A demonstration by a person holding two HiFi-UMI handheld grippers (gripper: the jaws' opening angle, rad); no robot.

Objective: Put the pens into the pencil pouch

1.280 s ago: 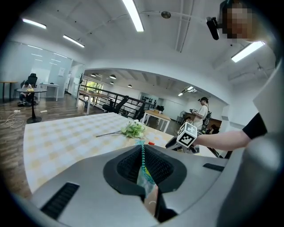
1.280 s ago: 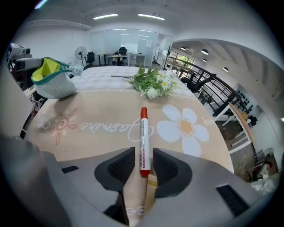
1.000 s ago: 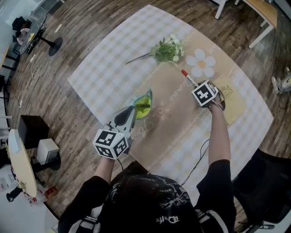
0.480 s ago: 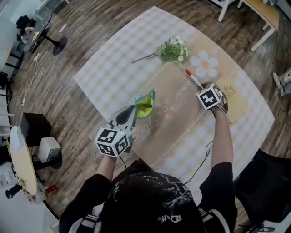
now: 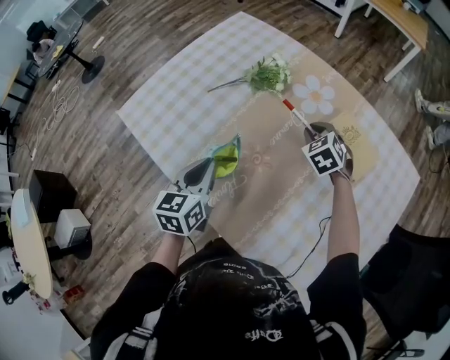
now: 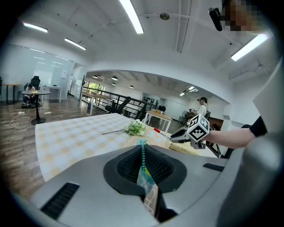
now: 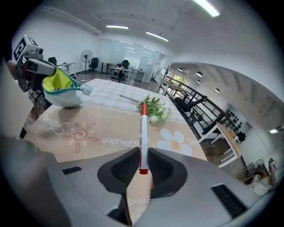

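A white pen with a red cap (image 5: 294,114) sticks out of my right gripper (image 5: 309,130), whose jaws have just been closing and now grip the pen's tail end (image 7: 142,153), lifted over the beige runner. The right gripper (image 7: 141,167) points down at the table. My left gripper (image 5: 202,179) is shut on the edge of the pencil pouch (image 5: 223,158), a teal pouch with a yellow-green lining, held up with its mouth open. In the left gripper view the pouch's zipper edge (image 6: 143,155) runs between the jaws of that gripper (image 6: 145,177). The pouch (image 7: 60,91) hangs left of the pen.
A bunch of white flowers (image 5: 266,74) lies at the table's far side, a daisy print (image 5: 316,97) on the runner beside it. The checked tablecloth (image 5: 169,105) covers the table. A dark chair (image 5: 411,281) stands at the right; a wooden table (image 5: 404,17) is beyond.
The right gripper has risen off the runner with the pen in it, tilting its tip further up. The left gripper with the pouch has shifted slightly.
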